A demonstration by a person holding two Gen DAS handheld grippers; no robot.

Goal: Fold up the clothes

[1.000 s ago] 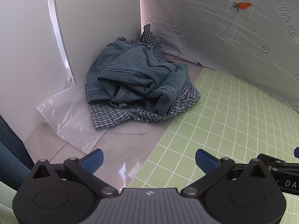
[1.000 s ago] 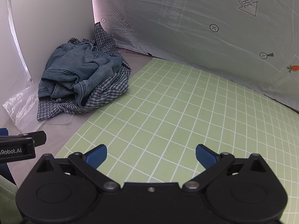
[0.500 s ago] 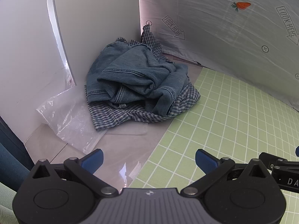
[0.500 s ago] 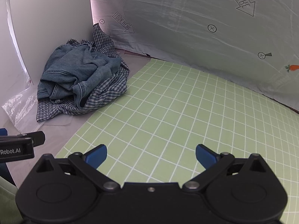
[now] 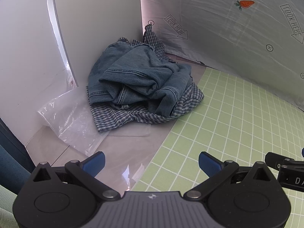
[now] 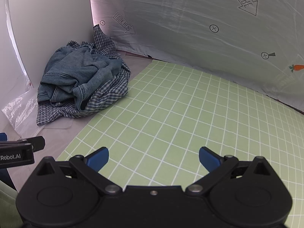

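Still unfolded: denim garment (image 5: pixel 136 76) heaped on checked shirt (image 5: pixel 133 115) in the bench corner, beside the mat (image 6: pixel 190 114). Left tongs (image 5: pixel 151 160) and right tongs (image 6: pixel 153 156) spread, empty, barely nearer than before; no grasp begun.

This is looking like a staged recording booth rather than a lived-in home. A green gridded mat (image 6: pixel 180 114) is covering the work surface from 3 to 6 o'clock. A white plastic backdrop sheet (image 6: pixel 190 28), printed with carrots, crosshair marks and "LOOK HERE" arrows, is standing along 12 to 2 o'clock. Plain white panels (image 5: pixel 91 19) are closing off 9 to 11 o'clock, and a clear plastic bag (image 5: pixel 66 117) is lying at their foot.
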